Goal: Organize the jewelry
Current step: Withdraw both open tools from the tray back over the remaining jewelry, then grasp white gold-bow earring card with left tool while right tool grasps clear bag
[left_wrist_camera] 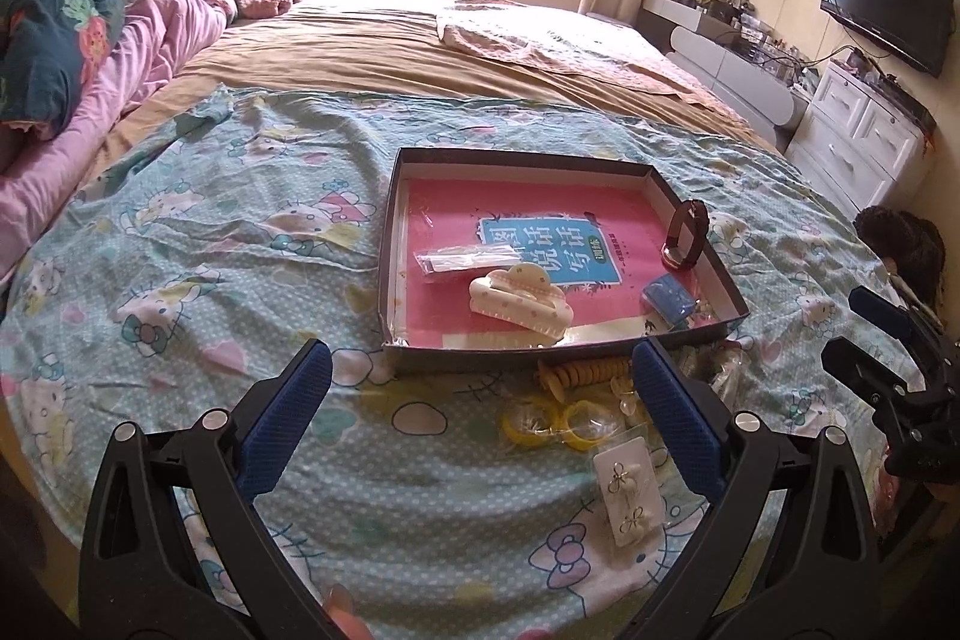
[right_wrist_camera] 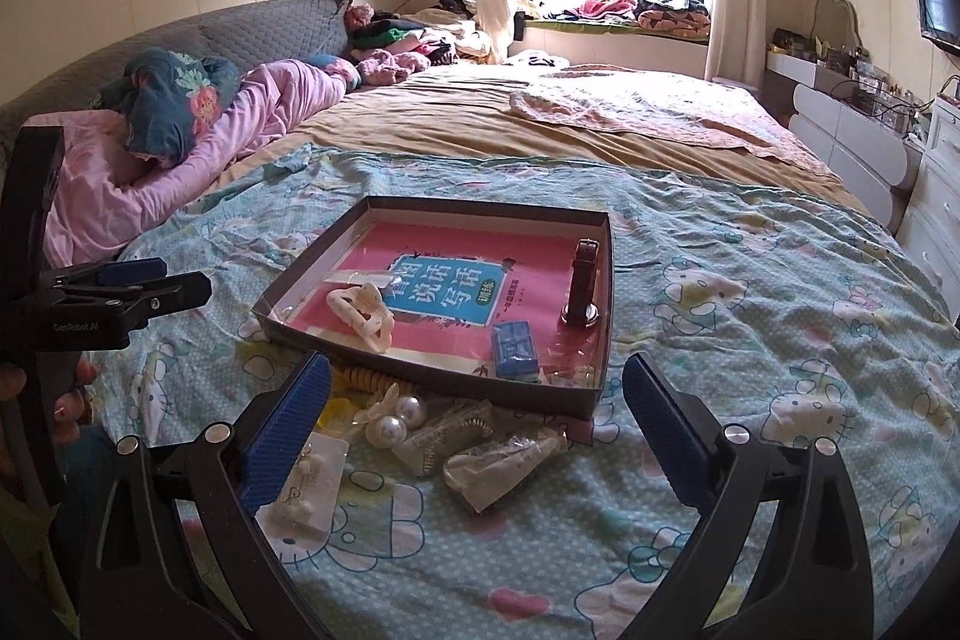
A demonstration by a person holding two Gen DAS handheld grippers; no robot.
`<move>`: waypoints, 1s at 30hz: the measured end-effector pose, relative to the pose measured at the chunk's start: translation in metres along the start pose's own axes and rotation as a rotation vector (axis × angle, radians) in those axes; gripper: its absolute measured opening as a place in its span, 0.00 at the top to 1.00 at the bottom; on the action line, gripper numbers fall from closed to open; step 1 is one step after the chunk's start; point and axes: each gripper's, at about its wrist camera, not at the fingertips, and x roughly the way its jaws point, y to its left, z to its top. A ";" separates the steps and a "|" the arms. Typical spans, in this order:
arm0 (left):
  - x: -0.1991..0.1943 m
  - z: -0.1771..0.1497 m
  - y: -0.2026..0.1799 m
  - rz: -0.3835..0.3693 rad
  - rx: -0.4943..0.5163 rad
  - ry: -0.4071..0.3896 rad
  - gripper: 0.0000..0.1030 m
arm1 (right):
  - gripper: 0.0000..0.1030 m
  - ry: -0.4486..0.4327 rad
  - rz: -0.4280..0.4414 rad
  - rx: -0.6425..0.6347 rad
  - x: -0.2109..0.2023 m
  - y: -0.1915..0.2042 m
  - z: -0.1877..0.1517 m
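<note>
A shallow dark box (left_wrist_camera: 396, 196) (right_wrist_camera: 606, 280) with a pink book as its floor lies on the bed. In it are a cream hair claw (left_wrist_camera: 519, 304) (right_wrist_camera: 363, 316), a dark red watch (left_wrist_camera: 687, 235) (right_wrist_camera: 585, 289), a blue packet (left_wrist_camera: 667, 298) (right_wrist_camera: 515, 349) and a clear sachet (left_wrist_camera: 459, 261). Loose in front of the box: yellow rings (left_wrist_camera: 558, 421), a coil hair tie (left_wrist_camera: 579, 375), an earring card (left_wrist_camera: 627, 496) (right_wrist_camera: 306, 481), pearl earrings (right_wrist_camera: 396, 418) and clear sachets (right_wrist_camera: 498, 466). My left gripper (left_wrist_camera: 480, 394) and right gripper (right_wrist_camera: 477, 394) are both open and empty above these.
The Hello Kitty sheet (left_wrist_camera: 210, 280) covers the near bed. Pink bedding (left_wrist_camera: 120, 100) lies at left. White drawers (left_wrist_camera: 864, 142) and a TV (left_wrist_camera: 888, 4) stand at right.
</note>
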 end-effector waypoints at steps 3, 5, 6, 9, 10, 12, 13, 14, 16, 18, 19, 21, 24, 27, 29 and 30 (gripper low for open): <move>0.001 -0.005 -0.001 0.000 0.007 0.011 0.09 | 0.06 0.017 -0.002 0.002 0.001 0.000 -0.006; 0.001 -0.009 -0.004 -0.001 0.014 0.018 0.09 | 0.06 0.026 -0.002 0.005 0.001 -0.001 -0.010; 0.002 -0.010 -0.005 -0.002 0.018 0.021 0.09 | 0.06 0.030 -0.003 0.006 0.002 -0.002 -0.012; 0.003 -0.015 -0.009 -0.004 0.033 0.034 0.09 | 0.06 0.049 -0.006 0.007 0.003 -0.003 -0.016; 0.004 -0.017 -0.011 -0.007 0.037 0.039 0.09 | 0.06 0.055 -0.007 0.005 0.004 -0.003 -0.018; 0.006 -0.022 -0.015 -0.014 0.047 0.053 0.09 | 0.06 0.067 -0.011 0.001 0.005 -0.004 -0.023; 0.007 -0.025 -0.017 -0.015 0.054 0.060 0.09 | 0.06 0.074 -0.012 0.000 0.006 -0.004 -0.025; 0.009 -0.028 -0.019 -0.017 0.060 0.069 0.09 | 0.06 0.081 -0.013 0.000 0.007 -0.005 -0.027; 0.013 -0.032 -0.023 -0.027 0.072 0.084 0.09 | 0.06 0.092 -0.016 -0.001 0.008 -0.007 -0.031; 0.016 -0.037 -0.028 -0.027 0.084 0.097 0.09 | 0.06 0.105 -0.021 -0.001 0.010 -0.008 -0.035; 0.018 -0.039 -0.030 -0.032 0.088 0.102 0.09 | 0.06 0.110 -0.022 -0.001 0.011 -0.009 -0.036; 0.020 -0.041 -0.033 -0.035 0.097 0.112 0.09 | 0.06 0.122 -0.027 -0.001 0.013 -0.012 -0.040; 0.025 -0.045 -0.039 -0.046 0.112 0.124 0.09 | 0.06 0.138 -0.030 0.002 0.016 -0.015 -0.045; 0.032 -0.051 -0.043 -0.065 0.119 0.146 0.09 | 0.06 0.149 -0.033 0.004 0.020 -0.018 -0.049; 0.038 -0.056 -0.046 -0.079 0.119 0.169 0.09 | 0.06 0.156 -0.037 0.005 0.023 -0.020 -0.052; 0.040 -0.058 -0.048 -0.091 0.121 0.179 0.09 | 0.06 0.159 -0.039 0.006 0.025 -0.022 -0.053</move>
